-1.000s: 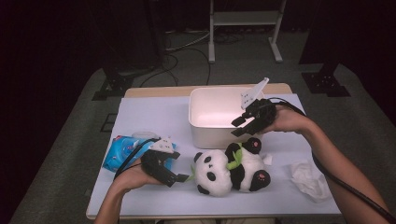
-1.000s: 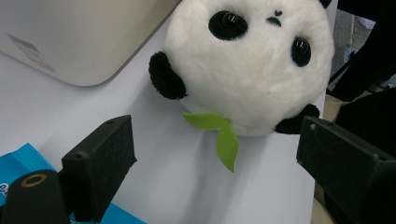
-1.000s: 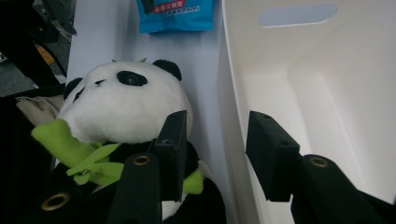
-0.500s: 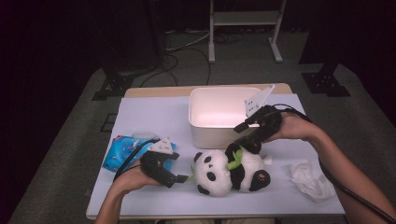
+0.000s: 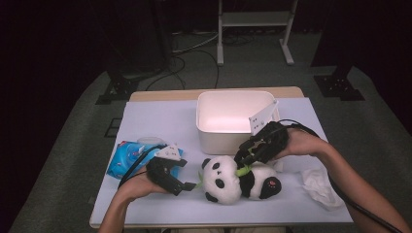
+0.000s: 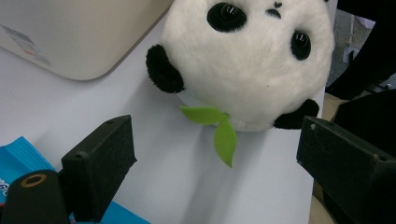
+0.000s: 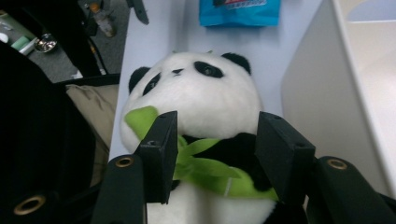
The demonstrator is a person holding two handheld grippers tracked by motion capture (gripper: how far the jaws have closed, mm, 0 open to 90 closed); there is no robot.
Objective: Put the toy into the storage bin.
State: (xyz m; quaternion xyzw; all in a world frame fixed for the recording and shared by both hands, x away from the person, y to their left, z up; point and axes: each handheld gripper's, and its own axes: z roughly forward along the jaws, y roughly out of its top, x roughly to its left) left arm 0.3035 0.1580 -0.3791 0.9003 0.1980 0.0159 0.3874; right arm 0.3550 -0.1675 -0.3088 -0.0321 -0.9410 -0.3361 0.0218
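Panda (image 5: pixel 238 177) lying on the table (image 5: pixel 160 121) just in front of the empty bin (image 5: pixel 233 119), not grabbed yet, right gripper (image 5: pixel 245 158) having just been opening, now straddling its green-leaf neck, left gripper (image 5: pixel 187 185) gaping wide beside its head.

The high view hangs above the near edge of the table (image 5: pixel 160 121), looking forward and down across it to the far floor. The left gripper view sits low over the tabletop, close to the panda (image 6: pixel 247 60), facing its head from the near left. The right gripper view looks down along the panda (image 7: pixel 196 107) toward the left edge, very close. All three share the panda (image 5: pixel 238 179) and the tub's (image 5: pixel 233 138) wall.
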